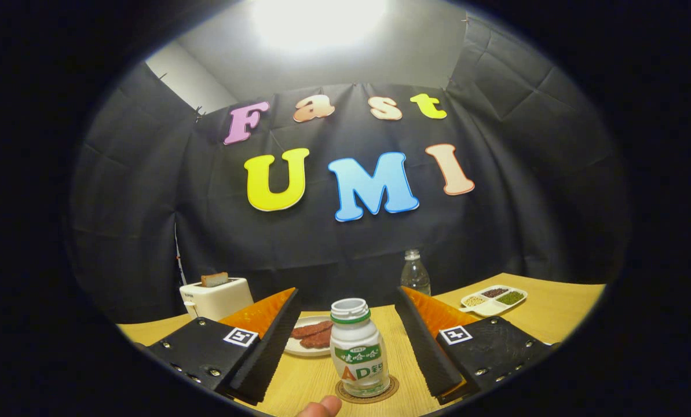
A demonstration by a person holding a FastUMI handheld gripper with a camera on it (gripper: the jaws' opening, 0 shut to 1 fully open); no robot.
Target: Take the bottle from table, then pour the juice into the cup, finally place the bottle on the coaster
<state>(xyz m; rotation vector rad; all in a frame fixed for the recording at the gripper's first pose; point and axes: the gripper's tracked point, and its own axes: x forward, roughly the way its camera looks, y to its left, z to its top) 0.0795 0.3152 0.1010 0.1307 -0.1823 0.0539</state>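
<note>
**Inspector:** State the condition of the gripper [354,341].

**Assistant:** Its fingers are spread wide and hold nothing. One stands at nine o'clock of the bottle [358,347], the other at three o'clock, each with a clear gap to it.

**Inspector:** And the bottle?

**Assistant:** A small white drink bottle with a green collar, mouth open, upright between the fingers. It stands on the round brown coaster [368,391], whose rim shows around its base. By my judgement the final placement is done, or nearly so.

**Inspector:** The cup?

**Assistant:** I cannot locate one. Beyond the bottle at eleven o'clock lies a white plate [306,344] with reddish meat slices. Farther off at ten o'clock is a white toaster [215,298] with a slice of toast [214,279] in it. At one o'clock stands a clear water bottle [415,273], and at two o'clock a divided dish of grains [494,299]. All rest on the wooden table [554,307].

**Inspector:** Risks?

**Assistant:** The bottle is uncapped and light-looking. If the gripper withdraws at a slant, a finger could clip its side and topple it off the coaster, spilling any remainder. A fingertip [321,407] sits just near the coaster at six o'clock; a nudge from there could shift the coaster.
</note>
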